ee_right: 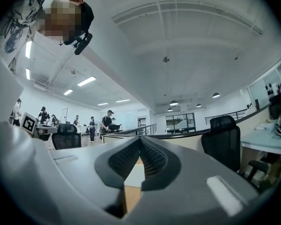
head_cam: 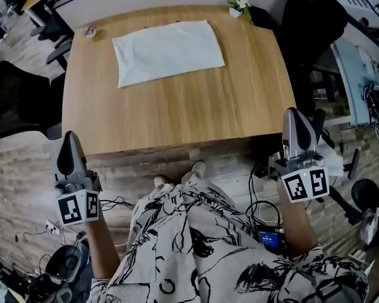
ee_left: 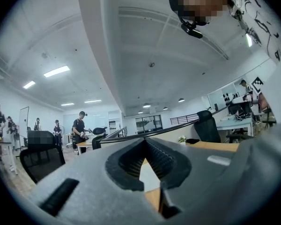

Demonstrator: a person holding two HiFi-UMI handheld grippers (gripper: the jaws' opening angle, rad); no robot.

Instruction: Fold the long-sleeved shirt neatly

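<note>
The white long-sleeved shirt (head_cam: 167, 51) lies on the far half of the wooden table (head_cam: 177, 115); it is already a flat rectangle with no sleeve showing, a little askew to the table's edges, so the folding looks done or nearly so. The left gripper (head_cam: 69, 139) is off the table's near left corner and the right gripper (head_cam: 293, 115) is off its near right corner; both point level toward the table, well apart from the shirt, each with its jaws pressed together on nothing. The step in hand seems to be a check of the result; to do it well, come in low over the table's near edge with jaws closed; press down any raised edge with the flat of the tips; square the shirt to the table without dragging a layer open.
</note>
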